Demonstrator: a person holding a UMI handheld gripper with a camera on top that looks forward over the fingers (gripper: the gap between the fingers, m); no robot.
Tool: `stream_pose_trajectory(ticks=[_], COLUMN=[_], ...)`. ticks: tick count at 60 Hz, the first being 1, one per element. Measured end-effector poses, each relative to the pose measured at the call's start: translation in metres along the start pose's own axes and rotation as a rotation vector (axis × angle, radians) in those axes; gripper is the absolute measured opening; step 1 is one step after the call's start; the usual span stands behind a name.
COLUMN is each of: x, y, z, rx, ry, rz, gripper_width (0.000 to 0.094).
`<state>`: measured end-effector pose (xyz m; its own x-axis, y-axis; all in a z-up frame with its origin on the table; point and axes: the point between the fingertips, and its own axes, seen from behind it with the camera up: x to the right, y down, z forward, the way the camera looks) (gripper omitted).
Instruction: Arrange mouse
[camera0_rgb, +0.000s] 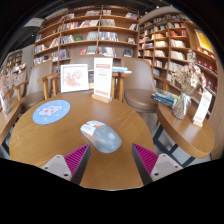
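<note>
A pale grey-blue mouse (100, 134) with a small orange mark on it lies on the round wooden table (120, 170), just ahead of my fingers and a little toward the left one. A round blue mouse mat (51, 111) lies farther off on the table's left side. My gripper (110, 162) is open and empty; its two fingers with magenta pads (72, 158) stand wide apart, and the mouse is ahead of them, not between them.
A white sign stand (102, 78) and a framed picture (74, 77) stand at the table's far edge. Chairs (138, 88) ring the table. Bookshelves (95, 35) fill the back wall. Another wooden table (190, 128) is at the right.
</note>
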<state>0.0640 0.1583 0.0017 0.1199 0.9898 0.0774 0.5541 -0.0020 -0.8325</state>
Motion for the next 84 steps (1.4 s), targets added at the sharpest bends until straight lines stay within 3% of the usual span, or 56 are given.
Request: stream_pose_trajectory(ticks=[37, 49, 52, 54, 60, 68, 76, 84], x=[0.001, -0.001, -0.003, -0.004, -0.002, -0.027, -0.077, -0.161], y=[-0.042, -0.049, -0.05, -0.051, -0.052, -0.081, -0.142, -0.18], z=[0.097, 0.107, 0.109, 0.111, 0.111, 0.091, 0.061, 0.054], rx=[-0.072, -0.063, -0.059, -0.058, -0.085, -0.087, 0.005, 0.04], ry=[-0.018, -0.01, -0.015, -0.014, 0.018, -0.032, -0.073, -0.156], rz=[0.065, 0.075, 0.07, 0.069, 0.089, 0.139, 0.098, 0.092], gripper_width=[0.0826, 0.0715, 0.0623, 0.0505, 0.045, 0.0438, 0.0438, 0.0438])
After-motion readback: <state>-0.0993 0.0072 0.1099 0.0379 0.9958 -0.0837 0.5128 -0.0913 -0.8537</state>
